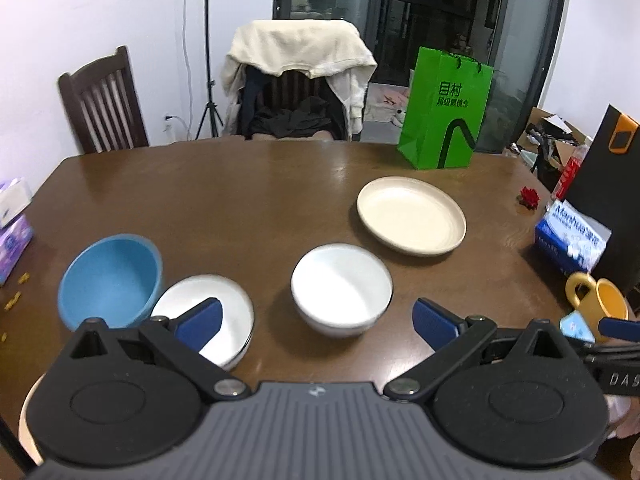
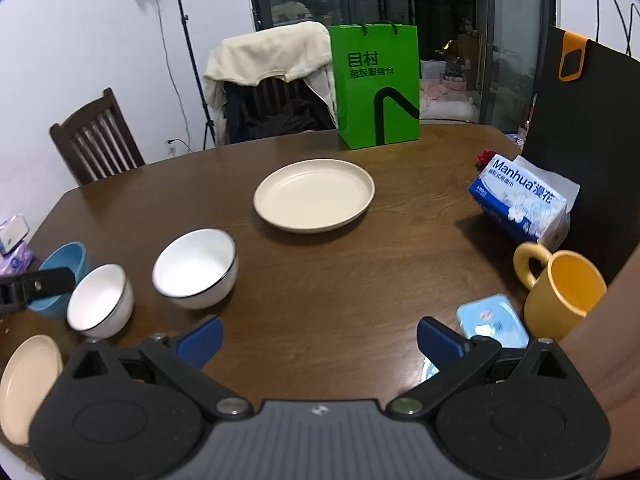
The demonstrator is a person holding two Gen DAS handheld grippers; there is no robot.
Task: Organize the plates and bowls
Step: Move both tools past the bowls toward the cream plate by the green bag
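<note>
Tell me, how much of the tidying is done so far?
Nothing looks stacked yet. The blue bowl, two white bowls and two cream plates all sit apart on the table. Both the left gripper and right gripper are open and empty, so everything remains.

Green bag point(image 2: 378, 84), tissue pack point(image 2: 522, 200), yellow mug point(image 2: 564, 292).

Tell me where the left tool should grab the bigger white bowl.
Pinch the near rim of the bigger white bowl, coming from above with one finger inside. It stands upright and empty, straight ahead of the open left tool, and its wall looks too wide to span.
</note>
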